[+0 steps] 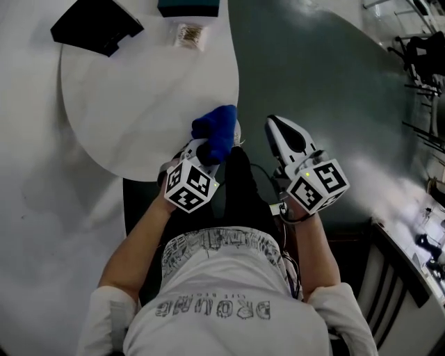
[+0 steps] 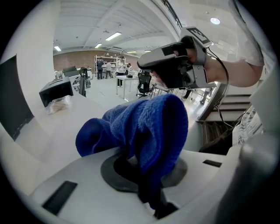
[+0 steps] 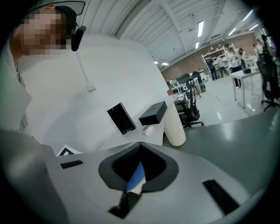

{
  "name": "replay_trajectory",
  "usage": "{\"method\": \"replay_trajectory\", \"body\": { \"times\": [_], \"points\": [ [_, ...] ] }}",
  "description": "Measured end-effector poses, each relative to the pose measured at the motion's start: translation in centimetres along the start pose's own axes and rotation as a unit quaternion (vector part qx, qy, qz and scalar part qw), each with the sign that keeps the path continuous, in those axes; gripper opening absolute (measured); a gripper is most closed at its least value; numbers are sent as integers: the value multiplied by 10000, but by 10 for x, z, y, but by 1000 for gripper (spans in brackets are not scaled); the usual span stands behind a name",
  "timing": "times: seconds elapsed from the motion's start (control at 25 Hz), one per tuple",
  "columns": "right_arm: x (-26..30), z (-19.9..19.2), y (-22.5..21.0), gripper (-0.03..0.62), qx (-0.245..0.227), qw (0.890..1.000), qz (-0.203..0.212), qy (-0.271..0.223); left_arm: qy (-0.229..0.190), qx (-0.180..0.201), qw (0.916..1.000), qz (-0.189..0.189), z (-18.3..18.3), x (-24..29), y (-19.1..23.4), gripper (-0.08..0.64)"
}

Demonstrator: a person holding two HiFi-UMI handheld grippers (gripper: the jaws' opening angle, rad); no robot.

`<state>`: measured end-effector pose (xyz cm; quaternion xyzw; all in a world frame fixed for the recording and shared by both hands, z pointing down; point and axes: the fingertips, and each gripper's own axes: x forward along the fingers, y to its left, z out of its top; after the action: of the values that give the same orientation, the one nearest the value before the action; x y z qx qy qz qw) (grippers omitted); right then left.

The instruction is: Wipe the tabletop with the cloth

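Observation:
A blue fleece cloth [image 1: 217,128] is bunched at the near edge of the white round table [image 1: 139,90]. My left gripper [image 1: 211,147] is shut on it, and the cloth hides the fingertips. In the left gripper view the cloth [image 2: 140,127] bulges up out of the left gripper [image 2: 142,173], a dark fold hanging down between the jaws. My right gripper [image 1: 277,126] hovers to the right of the table, over the green floor, with its jaws together and nothing held. The left gripper view shows the right gripper [image 2: 175,65] raised at the upper right.
At the table's far side lie a black box [image 1: 94,28], a dark box [image 1: 188,7] and a small packet [image 1: 189,35]. A dark chair [image 1: 400,278] stands at the right. The right gripper view shows the table's white pedestal [image 3: 175,127].

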<state>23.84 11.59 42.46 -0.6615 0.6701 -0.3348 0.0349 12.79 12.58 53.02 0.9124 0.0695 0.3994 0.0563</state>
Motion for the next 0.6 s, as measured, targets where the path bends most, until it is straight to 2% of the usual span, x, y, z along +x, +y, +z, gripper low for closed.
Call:
{"method": "replay_trajectory", "body": {
  "times": [0.32, 0.6],
  "points": [
    [-7, 4, -2, 8, 1, 9999, -42, -111, -118, -189, 9997, -103, 9, 2, 2, 69],
    [-12, 16, 6, 8, -91, 9997, 17, -209, -712, -461, 9962, 177, 40, -31, 27, 69]
  ]
}}
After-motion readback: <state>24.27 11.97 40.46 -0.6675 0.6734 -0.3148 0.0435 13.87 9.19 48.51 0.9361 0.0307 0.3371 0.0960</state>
